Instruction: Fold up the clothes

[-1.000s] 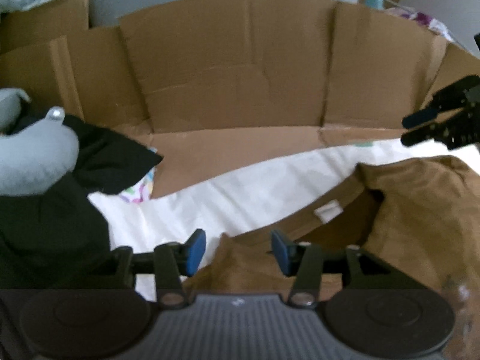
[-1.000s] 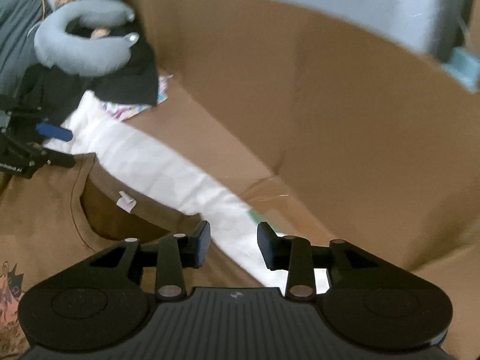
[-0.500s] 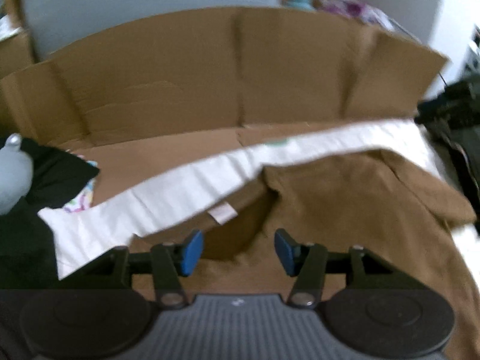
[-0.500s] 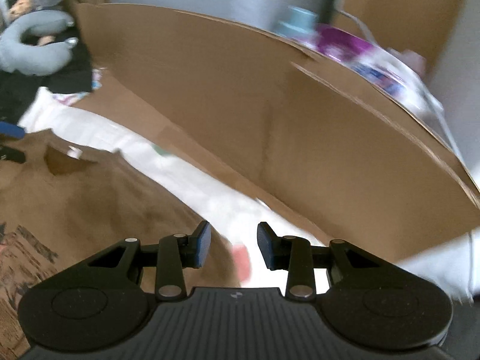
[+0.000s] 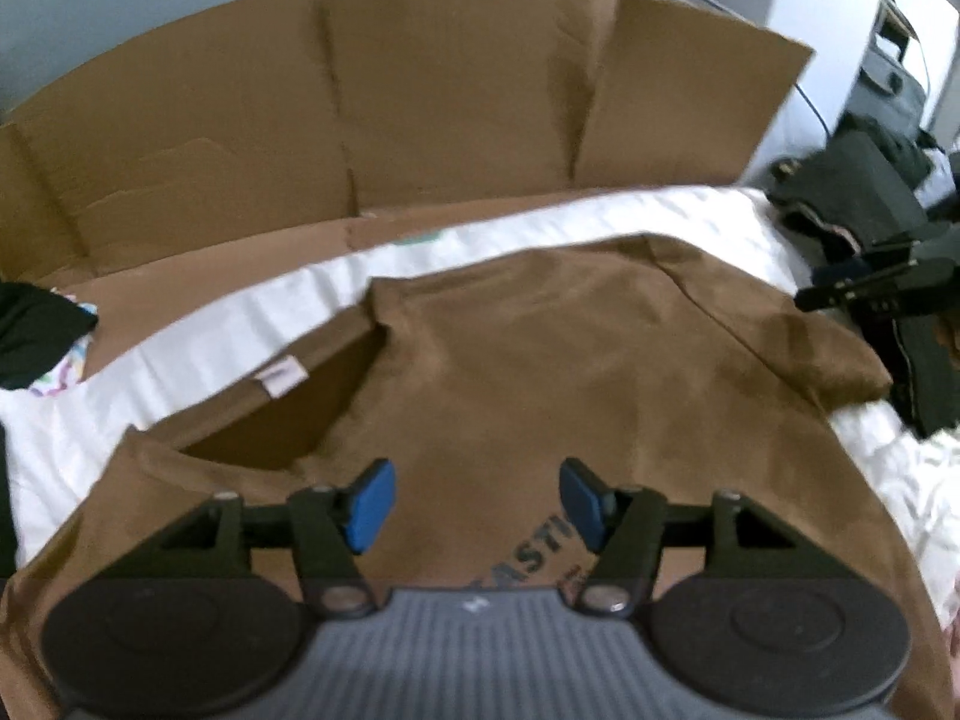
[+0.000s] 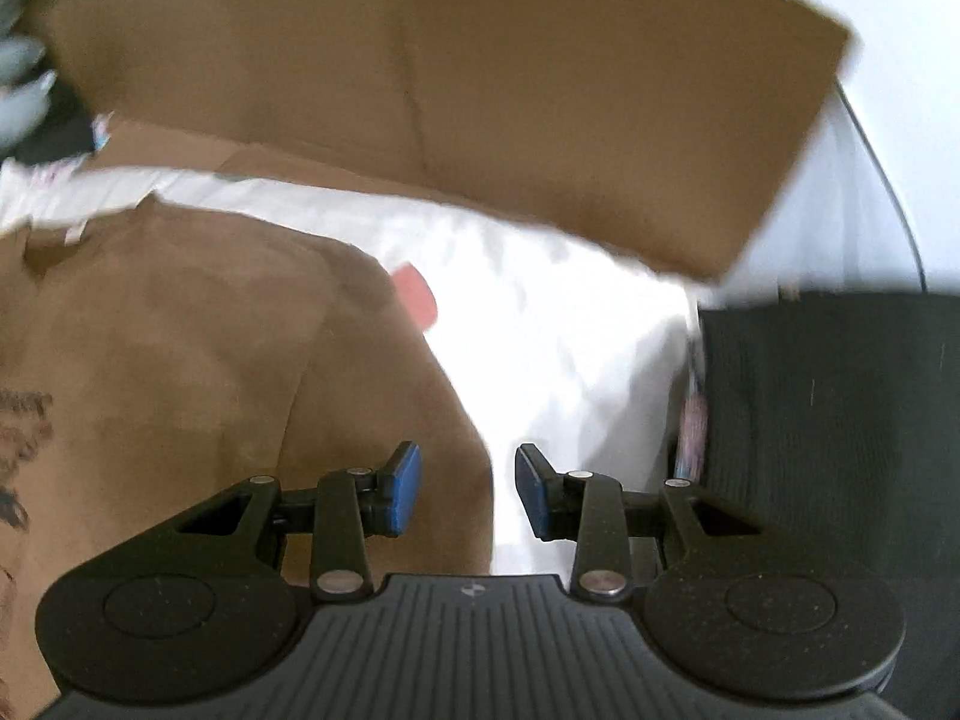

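A brown T-shirt (image 5: 540, 372) lies spread face up on a white sheet (image 5: 198, 324), its collar toward the cardboard. My left gripper (image 5: 474, 504) hovers open over the shirt's chest, above the printed lettering, holding nothing. In the right wrist view the same shirt (image 6: 180, 360) fills the left half, its right sleeve edge running down toward my right gripper (image 6: 468, 492). That gripper stands open over the sleeve's edge and the sheet (image 6: 570, 324), with nothing between its pads. The right gripper (image 5: 864, 294) also shows at the far right of the left wrist view.
A flattened cardboard box (image 5: 420, 120) stands as a wall behind the sheet. Dark folded clothing (image 6: 828, 450) lies to the right of the shirt. A black garment (image 5: 36, 336) sits at the far left. A small pink object (image 6: 414, 294) shows beside the sleeve.
Both grippers have swung rightward along the shirt. The left one went from the collar's left end to above the chest; the right one went from the collar to the right sleeve. Both stayed open.
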Demonstrator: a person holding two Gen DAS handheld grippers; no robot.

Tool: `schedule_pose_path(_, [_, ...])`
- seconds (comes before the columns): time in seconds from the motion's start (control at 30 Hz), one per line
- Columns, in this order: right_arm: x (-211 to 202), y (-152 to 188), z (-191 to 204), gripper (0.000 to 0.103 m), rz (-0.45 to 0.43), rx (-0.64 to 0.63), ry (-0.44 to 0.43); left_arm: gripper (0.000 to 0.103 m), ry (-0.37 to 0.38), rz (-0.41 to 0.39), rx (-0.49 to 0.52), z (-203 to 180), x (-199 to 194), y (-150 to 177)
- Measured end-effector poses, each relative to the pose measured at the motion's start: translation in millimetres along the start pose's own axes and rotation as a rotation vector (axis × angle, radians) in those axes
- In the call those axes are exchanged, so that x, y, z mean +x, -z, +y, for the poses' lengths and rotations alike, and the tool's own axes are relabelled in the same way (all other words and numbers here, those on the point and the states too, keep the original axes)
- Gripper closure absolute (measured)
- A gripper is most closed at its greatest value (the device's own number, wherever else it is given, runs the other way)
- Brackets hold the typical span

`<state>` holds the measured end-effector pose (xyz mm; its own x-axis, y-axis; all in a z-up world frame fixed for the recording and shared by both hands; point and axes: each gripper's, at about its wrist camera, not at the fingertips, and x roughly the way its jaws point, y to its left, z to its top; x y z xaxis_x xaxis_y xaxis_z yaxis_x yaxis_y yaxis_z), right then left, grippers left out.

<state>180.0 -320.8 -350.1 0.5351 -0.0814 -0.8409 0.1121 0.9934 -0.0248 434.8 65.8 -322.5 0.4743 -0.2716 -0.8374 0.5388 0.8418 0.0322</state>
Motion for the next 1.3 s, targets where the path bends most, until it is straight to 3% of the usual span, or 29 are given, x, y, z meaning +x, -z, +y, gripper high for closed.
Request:
schedule_pose_path(0.07, [1, 4, -8, 0.059, 0.013, 0.109, -0.015, 0.037, 0.002, 0.002, -0.036, 0, 2, 1])
schedule_pose_path(0.4, [23, 22, -10, 0.052, 0.075, 0.146, -0.022, 0.033, -0.029, 0.042, -0.1, -1, 17, 7])
schedule_pose_path(0.47, [23, 21, -8, 0.064, 0.072, 0.134, -0.041, 0.033, -0.027, 0.049, -0.1, -2, 19, 9])
schedule_pose_path(0.53, [21, 19, -7, 0.094, 0.071, 0.131, -0.065, 0.033, -0.021, 0.052, -0.1, -4, 20, 9])
schedule_pose_path(0.57, [20, 17, -7, 0.098, 0.07, 0.128, -0.075, 0.033, -0.018, 0.051, -0.099, -4, 20, 9])
schedule_pose_path(0.97, [-32, -5, 22, 0.102, -0.055, 0.103, -0.174, 0.033, 0.009, 0.03, -0.119, -5, 14, 11])
schedule_pose_path(1.3, [-25, -8, 67, 0.102, -0.047, 0.073, -0.279, 0.033, 0.022, 0.025, -0.131, -3, 13, 12])
